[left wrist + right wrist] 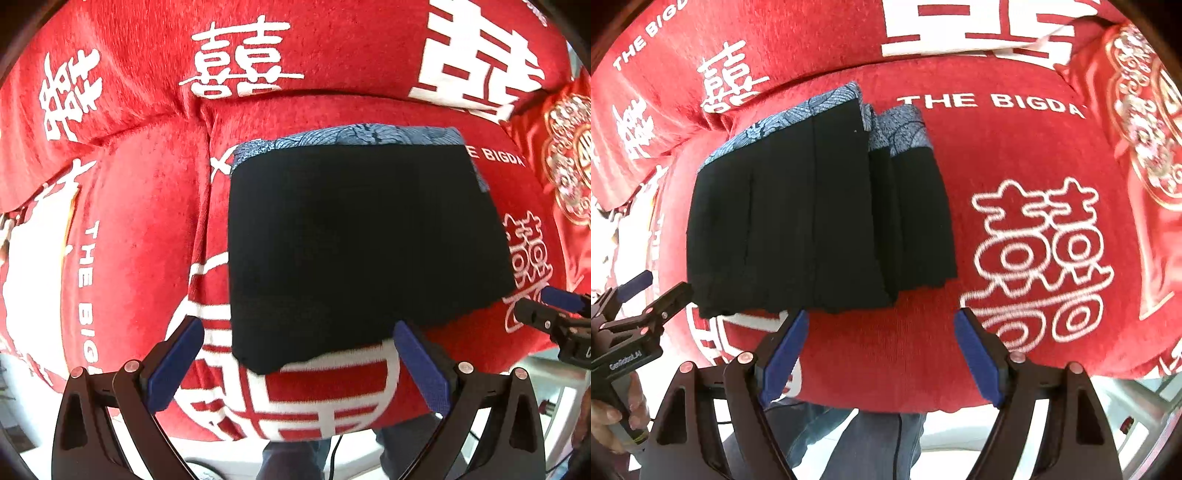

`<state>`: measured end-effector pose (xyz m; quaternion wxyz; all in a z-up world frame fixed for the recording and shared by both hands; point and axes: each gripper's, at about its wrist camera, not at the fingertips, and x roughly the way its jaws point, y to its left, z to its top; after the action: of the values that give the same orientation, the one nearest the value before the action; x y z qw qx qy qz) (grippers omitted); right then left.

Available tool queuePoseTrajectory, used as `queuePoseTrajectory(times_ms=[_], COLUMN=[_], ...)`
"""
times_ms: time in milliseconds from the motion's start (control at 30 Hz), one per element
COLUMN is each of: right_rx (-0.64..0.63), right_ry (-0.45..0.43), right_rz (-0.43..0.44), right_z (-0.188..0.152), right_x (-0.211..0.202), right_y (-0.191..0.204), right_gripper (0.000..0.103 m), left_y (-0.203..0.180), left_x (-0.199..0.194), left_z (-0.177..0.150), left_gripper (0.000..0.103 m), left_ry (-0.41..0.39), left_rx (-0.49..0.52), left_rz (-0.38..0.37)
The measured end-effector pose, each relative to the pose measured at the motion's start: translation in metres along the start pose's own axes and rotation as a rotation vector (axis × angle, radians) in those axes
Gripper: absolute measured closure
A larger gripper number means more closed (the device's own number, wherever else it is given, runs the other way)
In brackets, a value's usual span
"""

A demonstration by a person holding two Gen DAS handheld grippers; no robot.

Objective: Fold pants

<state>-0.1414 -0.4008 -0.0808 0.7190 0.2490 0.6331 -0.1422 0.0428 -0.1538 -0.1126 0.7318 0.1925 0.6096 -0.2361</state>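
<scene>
On the red cushion (960,155): black pants (812,229) are laid folded, patterned blue waistband (905,133) at the far edge
Left gripper (299,354): held wide apart, nothing gripped
Right gripper (881,347): spread wide, nothing gripped, pants just beyond

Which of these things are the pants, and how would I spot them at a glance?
Find the big red sofa cover printed with white characters. On its seat, near the front edge, lies one flat folded bundle: the pants. It is the only black thing on the red, with a blue-grey patterned band along its far edge.
</scene>
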Motion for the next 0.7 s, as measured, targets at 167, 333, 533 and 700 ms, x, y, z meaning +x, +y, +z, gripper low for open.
queuePoseTrajectory(times_ms=[167,333,533,700], right_rx=[0.023,0.000,-0.033,-0.057], right_ry=[0.002,-0.023,-0.040,-0.040], right_rz=[0.016,-0.004,-0.043,-0.069], right_z=[-0.013,-0.021,-0.029,-0.031], right_x=[-0.021,-0.045,-0.070,-0.078], right_y=[0.009,0.032,0.061,0.077], right_gripper=[0.020,0.020,0.020,0.020], left_y=[0.009,0.015,0.022,0.030], left_x=[-0.031,-0.062,-0.083,-0.089], left_z=[-0.015,-0.025,-0.030,-0.029], left_gripper=[0.000,0.000,0.000,0.000], left_ry=[0.005,-0.018,-0.022,-0.023], left_rx=[0.020,0.020,-0.038,-0.081], left_rz=[-0.013,0.021,0.042,0.045])
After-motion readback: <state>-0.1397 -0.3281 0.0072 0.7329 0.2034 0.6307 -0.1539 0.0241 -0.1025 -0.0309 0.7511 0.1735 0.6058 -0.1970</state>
